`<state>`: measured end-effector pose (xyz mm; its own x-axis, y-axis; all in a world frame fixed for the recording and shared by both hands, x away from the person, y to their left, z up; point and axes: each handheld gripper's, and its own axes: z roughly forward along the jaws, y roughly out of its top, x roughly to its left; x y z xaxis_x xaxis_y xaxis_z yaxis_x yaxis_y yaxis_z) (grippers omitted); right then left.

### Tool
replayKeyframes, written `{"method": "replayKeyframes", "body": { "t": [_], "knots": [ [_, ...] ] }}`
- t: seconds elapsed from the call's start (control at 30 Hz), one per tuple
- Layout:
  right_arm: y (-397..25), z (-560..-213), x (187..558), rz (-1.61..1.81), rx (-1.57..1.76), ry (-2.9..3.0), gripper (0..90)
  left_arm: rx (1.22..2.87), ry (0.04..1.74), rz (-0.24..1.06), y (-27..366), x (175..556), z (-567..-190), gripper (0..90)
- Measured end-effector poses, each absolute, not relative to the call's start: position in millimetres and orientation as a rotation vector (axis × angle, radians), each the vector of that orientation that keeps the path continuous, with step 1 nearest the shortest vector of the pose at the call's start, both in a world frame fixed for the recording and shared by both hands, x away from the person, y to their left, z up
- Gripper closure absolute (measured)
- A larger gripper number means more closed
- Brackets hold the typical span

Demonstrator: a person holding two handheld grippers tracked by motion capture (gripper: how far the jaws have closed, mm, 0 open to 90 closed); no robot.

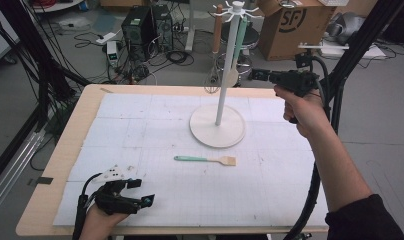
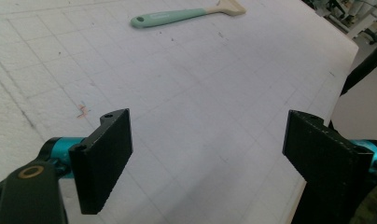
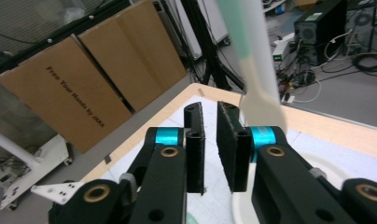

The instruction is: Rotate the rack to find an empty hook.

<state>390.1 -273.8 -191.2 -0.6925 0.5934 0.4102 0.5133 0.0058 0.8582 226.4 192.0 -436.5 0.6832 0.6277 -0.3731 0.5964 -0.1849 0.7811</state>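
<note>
Hovering at the rack's point(image 1: 225, 75) 2 o'clock, the right gripper point(image 1: 254, 74) held its jaws nearly pressed together, gripping nothing, just beside a hanging mint-handled utensil point(image 3: 252, 56). The left gripper point(image 1: 146, 200) rested at the mat's point(image 1: 190, 200) 7 o'clock, jaws spread. A mint-handled spatula point(image 1: 206, 160) lay at the rack base's 6 o'clock.

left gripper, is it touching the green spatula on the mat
Apart. In the high view the left gripper sits near the table's front edge, with bare mat between it and the green spatula; the left gripper view shows open jaws holding nothing.
</note>
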Motion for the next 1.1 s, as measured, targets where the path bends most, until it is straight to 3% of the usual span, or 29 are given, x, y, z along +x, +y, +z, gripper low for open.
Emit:
{"method": "replayKeyframes", "body": {
  "t": [0.13, 0.7, 1.1],
  "knots": [
    [-274.9, -180.6, 397.0, 1.785, 1.185, 2.173, 89.3, 1.866, 0.971, 0.028, 192.6, 228.4, -439.7, 16.5],
    [-271.3, -118.2, 430.1, 1.749, 1.204, 2.048, 89.5, 1.845, 0.963, 0.006, 193.2, 228.2, -440.3, 16.4],
    [-276.2, -104.3, 456.4, 1.732, 1.274, 2.027, 89.5, 1.843, 0.939, 0.007, 190.2, 224.5, -437.4, 16.5]
  ]
}}
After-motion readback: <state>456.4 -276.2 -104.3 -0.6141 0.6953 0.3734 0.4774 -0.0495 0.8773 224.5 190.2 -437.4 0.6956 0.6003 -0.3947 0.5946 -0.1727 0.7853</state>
